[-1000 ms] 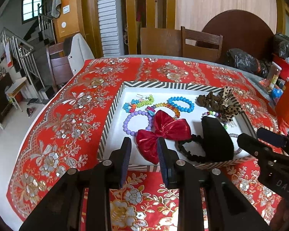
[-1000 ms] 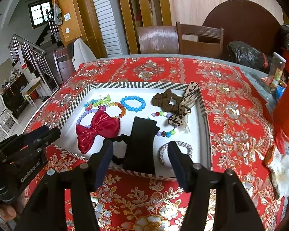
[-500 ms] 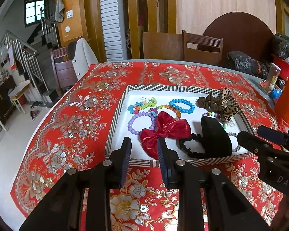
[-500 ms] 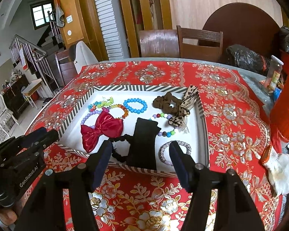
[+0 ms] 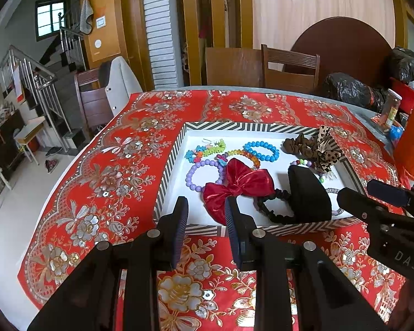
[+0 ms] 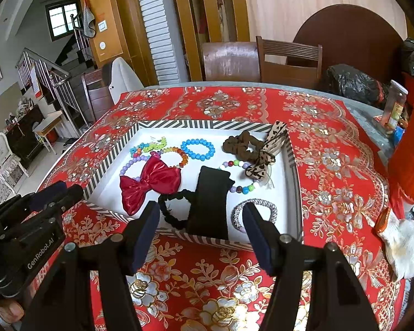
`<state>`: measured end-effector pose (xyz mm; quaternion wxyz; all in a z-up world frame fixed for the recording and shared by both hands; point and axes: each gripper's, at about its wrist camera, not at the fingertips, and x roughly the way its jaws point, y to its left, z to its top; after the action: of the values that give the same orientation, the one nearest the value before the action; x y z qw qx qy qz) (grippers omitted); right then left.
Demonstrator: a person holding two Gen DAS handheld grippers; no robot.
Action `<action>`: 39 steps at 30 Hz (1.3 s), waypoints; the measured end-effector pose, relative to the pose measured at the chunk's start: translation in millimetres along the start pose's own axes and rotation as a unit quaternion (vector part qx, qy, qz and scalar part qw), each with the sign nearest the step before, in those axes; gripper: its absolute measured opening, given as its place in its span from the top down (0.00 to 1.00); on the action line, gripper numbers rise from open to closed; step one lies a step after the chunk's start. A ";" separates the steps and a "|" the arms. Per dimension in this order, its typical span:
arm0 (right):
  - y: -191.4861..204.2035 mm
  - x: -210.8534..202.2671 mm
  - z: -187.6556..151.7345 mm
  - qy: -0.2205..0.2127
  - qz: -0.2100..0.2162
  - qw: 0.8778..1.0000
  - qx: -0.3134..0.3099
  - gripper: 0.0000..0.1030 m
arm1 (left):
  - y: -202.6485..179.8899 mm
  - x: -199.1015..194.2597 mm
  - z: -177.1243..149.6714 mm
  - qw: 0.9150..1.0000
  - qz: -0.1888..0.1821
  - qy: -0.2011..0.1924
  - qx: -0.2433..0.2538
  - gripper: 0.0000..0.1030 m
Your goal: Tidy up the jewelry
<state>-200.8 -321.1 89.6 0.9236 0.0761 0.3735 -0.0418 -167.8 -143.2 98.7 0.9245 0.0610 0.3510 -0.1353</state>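
A striped-rim white tray (image 5: 176, 149) (image 6: 289, 149) sits on the red floral tablecloth. It holds a red bow (image 5: 238, 183) (image 6: 149, 183), a black headband (image 5: 307, 197) (image 6: 209, 201), a blue bead bracelet (image 5: 260, 151) (image 6: 197, 149), a purple bead bracelet (image 5: 191, 175), a brown scrunchie (image 6: 241, 146), a leopard bow (image 6: 265, 160) and a silver bracelet (image 6: 255, 212). My left gripper (image 5: 205, 212) is open and empty, just short of the tray's near rim before the red bow. My right gripper (image 6: 201, 216) is open wide and empty, in front of the headband.
Wooden chairs (image 5: 289, 69) stand behind the table. Black bags (image 5: 350, 88), a jar (image 6: 396, 104) and an orange object (image 6: 411, 149) crowd the right side. A white glove (image 6: 400, 242) lies at the right near edge. The table edge drops off at left.
Both grippers have drawn back and up from the tray, so the tray looks farther away. Both stayed open. Nothing in the tray moved.
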 end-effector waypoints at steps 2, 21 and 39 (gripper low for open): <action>0.0 0.5 0.5 0.000 0.000 1.000 0.000 0.37 | 0.1 -1.0 0.2 1.000 0.002 0.000 -0.001 0.73; -0.9 4.6 -1.6 0.008 0.002 1.000 -0.002 0.36 | -6.1 0.7 -1.2 1.000 0.012 0.001 0.008 0.73; 0.1 4.9 -2.1 0.010 0.003 1.000 -0.004 0.36 | -4.6 1.7 -1.3 1.000 0.014 0.001 0.007 0.73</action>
<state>-198.7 -320.8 84.7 0.9204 0.0736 0.3823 -0.0370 -168.7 -147.6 96.5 0.9256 0.0725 0.3499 -0.1245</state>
